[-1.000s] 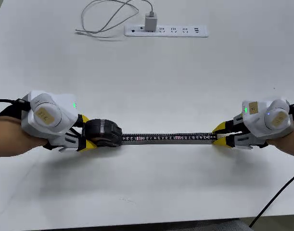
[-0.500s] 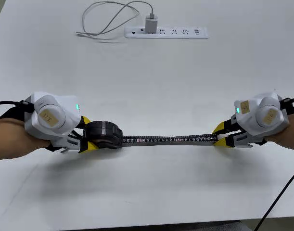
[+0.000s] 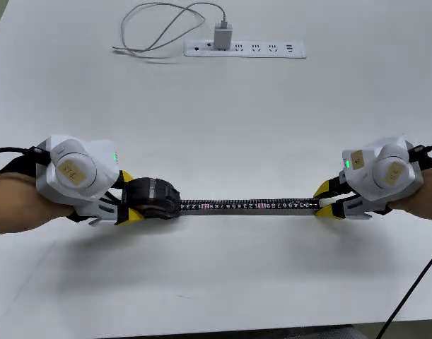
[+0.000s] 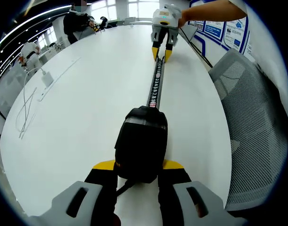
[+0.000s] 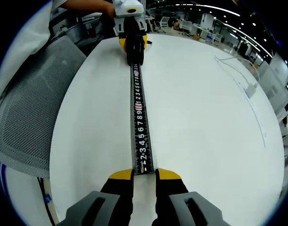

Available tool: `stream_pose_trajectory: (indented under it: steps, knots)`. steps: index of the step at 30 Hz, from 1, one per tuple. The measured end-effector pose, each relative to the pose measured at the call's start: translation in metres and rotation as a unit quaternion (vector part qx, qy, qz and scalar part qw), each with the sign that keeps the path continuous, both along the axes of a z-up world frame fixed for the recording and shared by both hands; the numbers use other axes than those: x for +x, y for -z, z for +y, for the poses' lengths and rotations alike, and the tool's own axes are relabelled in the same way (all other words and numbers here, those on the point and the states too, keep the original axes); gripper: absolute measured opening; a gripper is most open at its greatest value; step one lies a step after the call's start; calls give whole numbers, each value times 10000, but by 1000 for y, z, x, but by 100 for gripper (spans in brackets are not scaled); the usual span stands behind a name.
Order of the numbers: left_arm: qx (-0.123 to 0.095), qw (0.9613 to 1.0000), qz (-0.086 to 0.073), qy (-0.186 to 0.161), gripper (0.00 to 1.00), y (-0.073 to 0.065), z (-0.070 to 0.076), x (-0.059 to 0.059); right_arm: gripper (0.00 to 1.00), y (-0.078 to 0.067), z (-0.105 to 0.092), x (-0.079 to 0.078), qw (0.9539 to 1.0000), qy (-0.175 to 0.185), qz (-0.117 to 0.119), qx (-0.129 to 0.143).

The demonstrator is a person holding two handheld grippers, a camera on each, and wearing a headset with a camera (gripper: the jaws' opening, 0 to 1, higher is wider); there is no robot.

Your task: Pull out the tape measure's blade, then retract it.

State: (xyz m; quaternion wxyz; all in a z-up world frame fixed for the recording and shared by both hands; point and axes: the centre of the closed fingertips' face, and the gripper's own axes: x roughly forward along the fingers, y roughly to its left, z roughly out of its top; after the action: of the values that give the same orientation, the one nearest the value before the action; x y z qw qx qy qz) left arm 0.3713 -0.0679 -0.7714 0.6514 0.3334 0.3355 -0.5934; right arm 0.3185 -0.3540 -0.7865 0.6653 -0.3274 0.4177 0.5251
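Observation:
The black tape measure case [image 3: 152, 198] lies on the white table [image 3: 223, 127], and my left gripper [image 3: 131, 196] is shut on its back end. Its dark numbered blade [image 3: 247, 205] runs flat along the table to the right. My right gripper [image 3: 323, 200] is shut on the blade's tip. In the left gripper view the case [image 4: 141, 143] sits between the yellow fingertips [image 4: 103, 165], and the blade [image 4: 155, 82] leads off to the right gripper [image 4: 161, 51]. In the right gripper view the blade [image 5: 139, 122] stretches from my right gripper [image 5: 144, 175] to the case [image 5: 135, 49].
A white power strip [image 3: 244, 48] with a charger [image 3: 222, 32] and a looped cable [image 3: 159, 25] lies at the far side of the table. A black cable [image 3: 413, 289] hangs off the near right edge. A grey mesh chair [image 4: 247, 117] stands beside the table.
The right gripper's body has tilted slightly toward the left while its tips stay on the blade's end. The case, the blade's length and the left gripper look unchanged.

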Motion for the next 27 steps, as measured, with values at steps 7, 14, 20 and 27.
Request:
stream_pose_trajectory:
  steps: [7,14,20,27]
  knots:
    - [-29,10000,68,-34,37,1,-2,-3,20,0,2,3,9999,129,24,47]
    - [-115,9998,85,-136,41,-2,-4,-1,19,-1,4,2,9998,186,21,86]
    - [-186,9995,68,-246,45,-3,-4,2,22,0,5,2,9993,330,62,138]
    - [-549,9960,241,-663,48,-14,0,0,27,-8,15,2,9944,836,141,631]
